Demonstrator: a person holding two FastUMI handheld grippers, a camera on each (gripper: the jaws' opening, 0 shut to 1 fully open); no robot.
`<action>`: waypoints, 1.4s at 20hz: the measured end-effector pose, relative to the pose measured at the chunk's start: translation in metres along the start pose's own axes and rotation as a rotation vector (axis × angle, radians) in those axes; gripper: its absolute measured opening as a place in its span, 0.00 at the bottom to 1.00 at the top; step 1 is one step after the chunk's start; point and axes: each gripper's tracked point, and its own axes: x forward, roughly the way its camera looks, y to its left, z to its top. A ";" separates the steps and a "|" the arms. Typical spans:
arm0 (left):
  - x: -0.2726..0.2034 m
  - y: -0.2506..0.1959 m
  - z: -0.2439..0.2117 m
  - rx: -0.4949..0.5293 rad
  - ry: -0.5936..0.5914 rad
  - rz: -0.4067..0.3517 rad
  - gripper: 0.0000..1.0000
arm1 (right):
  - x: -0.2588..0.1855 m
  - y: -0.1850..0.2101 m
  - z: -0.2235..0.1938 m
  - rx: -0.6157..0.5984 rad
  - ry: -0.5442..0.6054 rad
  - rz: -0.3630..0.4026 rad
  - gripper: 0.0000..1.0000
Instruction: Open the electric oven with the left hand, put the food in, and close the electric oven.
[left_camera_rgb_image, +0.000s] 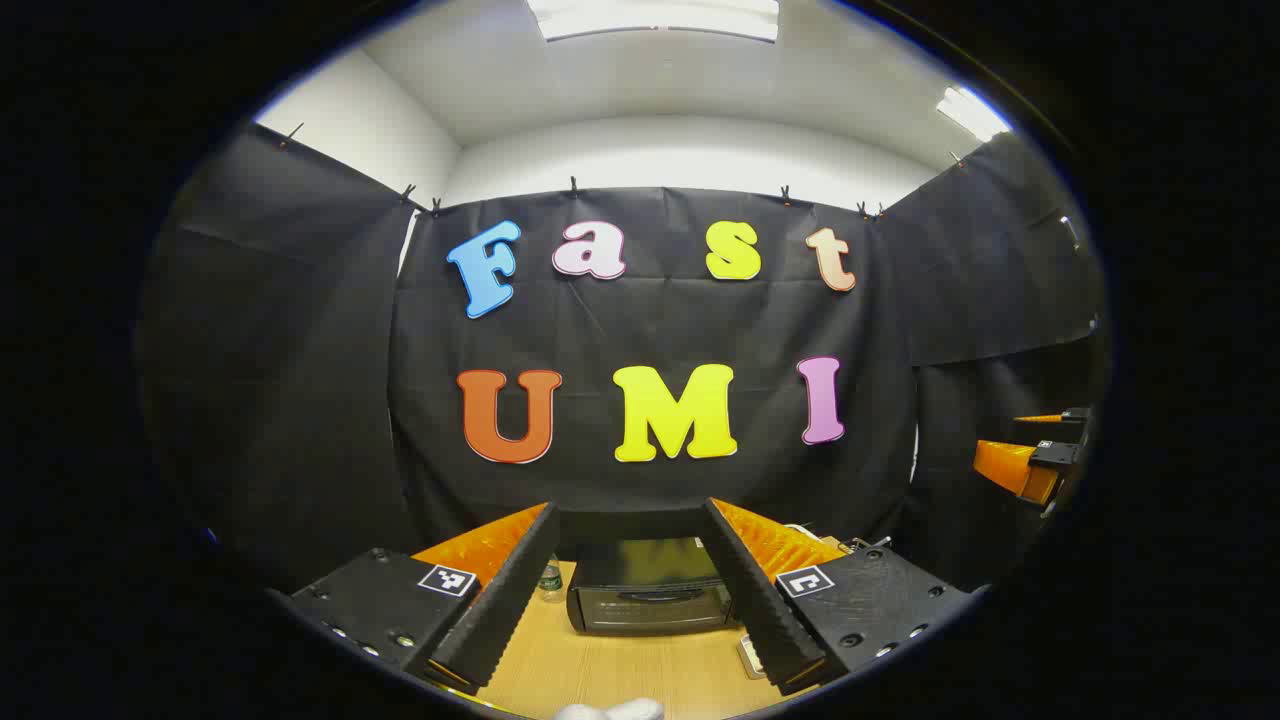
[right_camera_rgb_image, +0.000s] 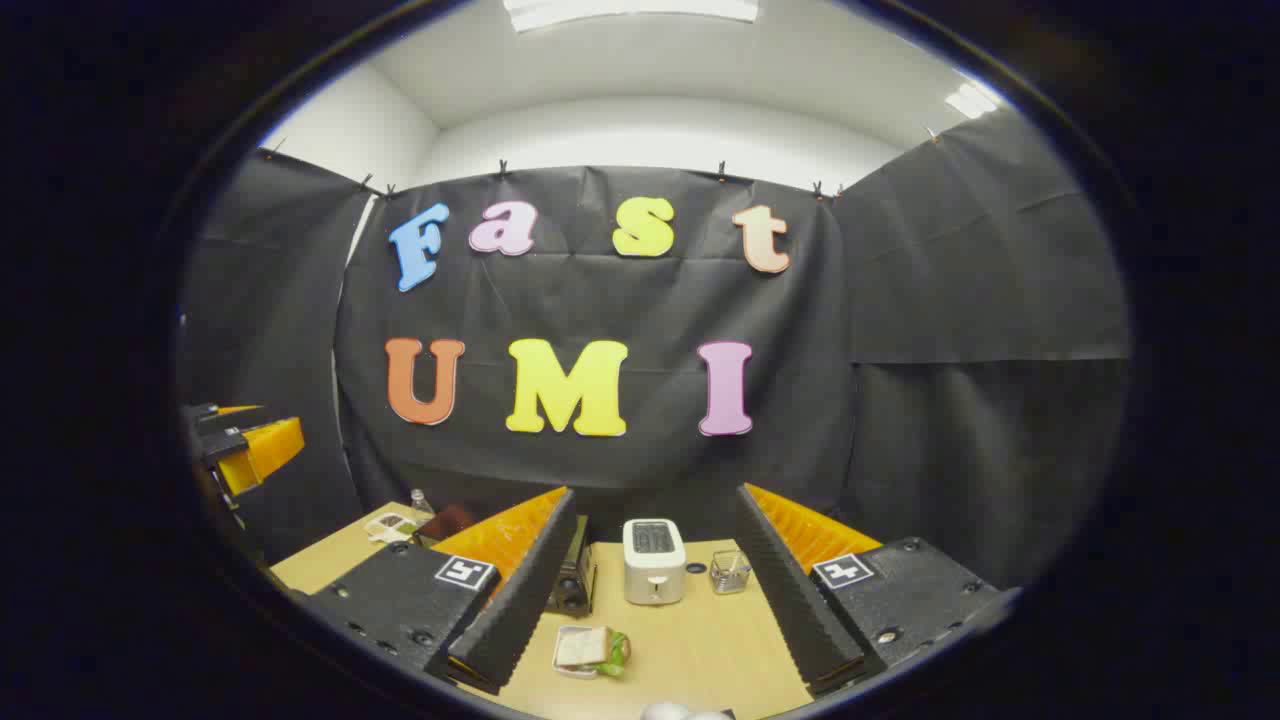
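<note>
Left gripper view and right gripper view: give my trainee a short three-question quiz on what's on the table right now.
1. True or false: the black electric oven on the wooden table has its door open.
2. In the right gripper view, what stands just right of the white toaster? A) a small clear glass container B) a red kettle C) a blue bowl
3. Fill in: the sandwich on the small white plate lies between the open fingers of the ____ gripper.

Key
1. False: the door is closed, its handle facing the open left gripper.
2. A
3. right
</note>
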 end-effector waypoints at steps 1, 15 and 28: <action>0.000 -0.001 0.000 -0.003 0.002 0.000 0.83 | 0.001 0.000 0.001 0.001 -0.001 0.001 1.00; 0.011 -0.016 -0.003 0.007 -0.001 -0.025 0.93 | 0.011 -0.011 0.000 0.008 0.000 -0.010 1.00; 0.080 -0.030 -0.075 -0.040 0.075 -0.013 0.93 | 0.029 -0.036 -0.003 0.010 0.006 -0.019 0.92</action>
